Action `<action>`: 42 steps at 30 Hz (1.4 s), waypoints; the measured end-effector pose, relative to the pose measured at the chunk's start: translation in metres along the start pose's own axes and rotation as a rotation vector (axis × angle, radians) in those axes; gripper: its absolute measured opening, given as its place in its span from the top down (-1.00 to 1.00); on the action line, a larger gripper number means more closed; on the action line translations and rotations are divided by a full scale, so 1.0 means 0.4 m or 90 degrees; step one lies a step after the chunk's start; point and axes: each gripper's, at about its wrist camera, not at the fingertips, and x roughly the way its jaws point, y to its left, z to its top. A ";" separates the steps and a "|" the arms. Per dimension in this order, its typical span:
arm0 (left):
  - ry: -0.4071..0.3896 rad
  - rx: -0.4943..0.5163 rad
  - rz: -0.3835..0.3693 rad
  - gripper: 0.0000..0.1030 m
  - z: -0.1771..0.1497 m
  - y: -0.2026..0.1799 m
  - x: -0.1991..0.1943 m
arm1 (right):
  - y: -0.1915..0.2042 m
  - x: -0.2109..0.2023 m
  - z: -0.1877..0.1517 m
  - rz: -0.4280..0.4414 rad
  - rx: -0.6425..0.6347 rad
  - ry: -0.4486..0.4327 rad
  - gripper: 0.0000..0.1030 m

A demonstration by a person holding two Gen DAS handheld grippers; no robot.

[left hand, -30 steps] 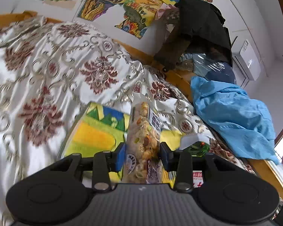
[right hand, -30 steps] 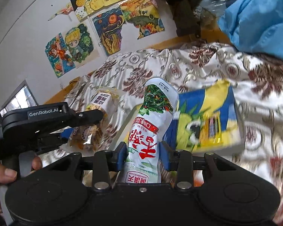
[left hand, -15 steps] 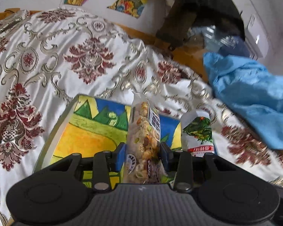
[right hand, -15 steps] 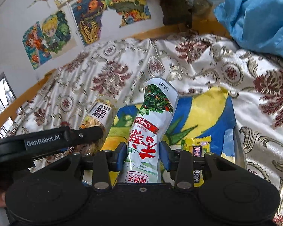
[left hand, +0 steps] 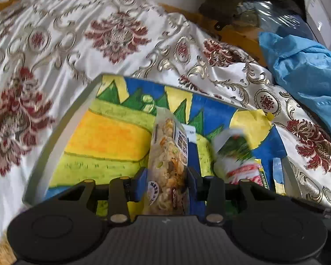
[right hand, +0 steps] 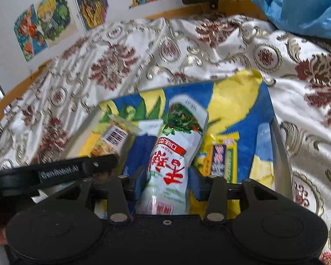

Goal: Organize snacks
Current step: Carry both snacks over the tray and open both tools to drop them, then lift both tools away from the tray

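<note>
Clear plastic nut-mix snack packet (left hand: pixel 168 161) is clamped in the left tongs (left hand: pixel 166 176); right tongs (right hand: pixel 168 176) pinch the white red-lettered pouch (right hand: pixel 176 154), both over the colourful painted shallow box (left hand: pixel 112 137). I'd lower each flat, pouch toward 3 o'clock beside the small yellow-green sachet (right hand: pixel 220 159), then let go.

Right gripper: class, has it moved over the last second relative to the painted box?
Yes. The right gripper, shut on the white packet, has come forward over the box, which was ahead before.
</note>
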 end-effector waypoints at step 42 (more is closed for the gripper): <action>-0.227 0.081 0.073 -0.99 -0.313 -0.023 -0.689 | 0.110 -0.685 -0.280 0.013 -0.089 -0.240 -0.99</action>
